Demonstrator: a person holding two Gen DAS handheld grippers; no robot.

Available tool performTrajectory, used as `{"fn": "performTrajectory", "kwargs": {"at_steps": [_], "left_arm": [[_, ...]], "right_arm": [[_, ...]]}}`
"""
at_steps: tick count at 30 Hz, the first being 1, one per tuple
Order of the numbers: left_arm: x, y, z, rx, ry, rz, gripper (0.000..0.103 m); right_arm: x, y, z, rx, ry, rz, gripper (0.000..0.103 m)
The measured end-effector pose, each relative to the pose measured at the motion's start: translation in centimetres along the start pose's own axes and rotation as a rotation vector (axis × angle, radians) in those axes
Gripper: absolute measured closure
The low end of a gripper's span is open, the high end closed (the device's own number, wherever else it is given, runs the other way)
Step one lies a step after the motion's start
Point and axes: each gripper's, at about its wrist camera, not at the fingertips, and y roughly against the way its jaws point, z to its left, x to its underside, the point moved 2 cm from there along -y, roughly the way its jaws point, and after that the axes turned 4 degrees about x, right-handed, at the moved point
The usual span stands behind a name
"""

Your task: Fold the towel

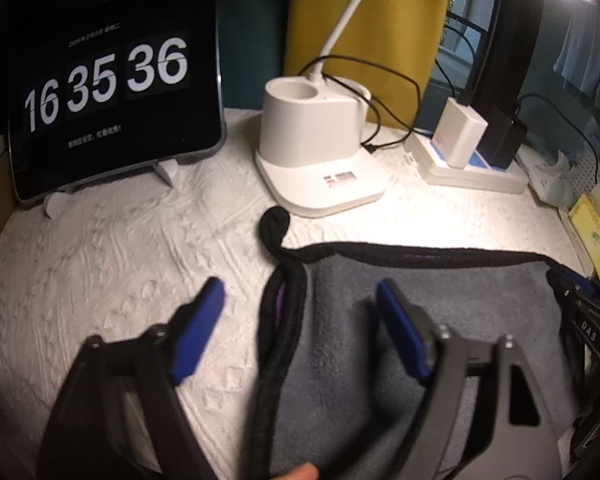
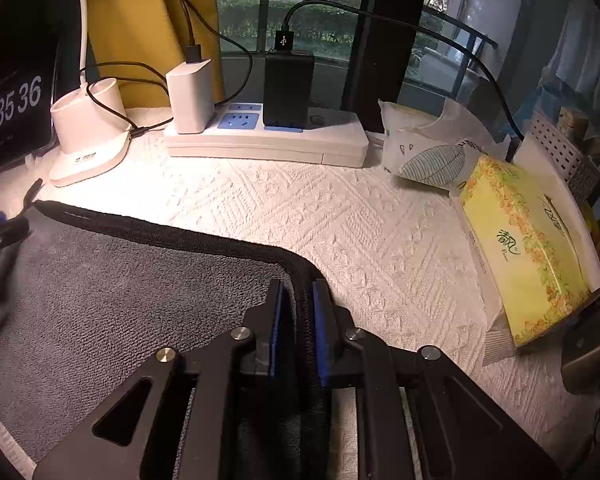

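A: What is the right hand-held gripper (image 2: pixel 298 312) doing?

B: It is clamping its blue pads on the black hem of the towel (image 2: pixel 112 280), at the right corner. I think it is pinching the hem because the thick trim gives a firm hold for lifting that corner over.

A: And the left hand-held gripper (image 1: pixel 300 320)?

B: Its pads are standing wide apart, one on each side of the towel's left hem, gripping nothing. It looks as if it is lining up to take the matching corner, so both ends can be carried together and the fold comes out square.

A: Where is the towel lying?

B: It is lying flat on the counter (image 2: pixel 380 240), on its white textured cover, with the far hem running across both views. The loop at the left corner is curling up just beside the lamp base (image 1: pixel 316 152).

A: Anything crowding it?

B: The power strip (image 2: pixel 266 140), the clock (image 1: pixel 112 92) and the tissue box (image 2: pixel 524 248) are sitting along the far and right edges, apart from the towel, leaving the middle free for folding.
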Motion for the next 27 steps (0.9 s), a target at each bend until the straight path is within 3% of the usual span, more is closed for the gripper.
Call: {"fn": "performTrajectory", "kwargs": {"at_steps": [3, 6, 27], "left_arm": [[0.0, 0.6, 0.3, -0.003, 0.001, -0.013, 0.016], [0.2, 1.2, 0.4, 0.002, 0.001, -0.015, 0.016], [2.4, 7.8, -0.5, 0.054, -0.028, -0.078, 0.016]], "right_arm": [[-0.1, 0.1, -0.4, 0.016, -0.008, -0.002, 0.063], [-0.2, 0.6, -0.6, 0.004, -0.023, -0.003, 0.053], [1.7, 8.1, -0.3, 0.014, -0.038, -0.074, 0.052]]}}
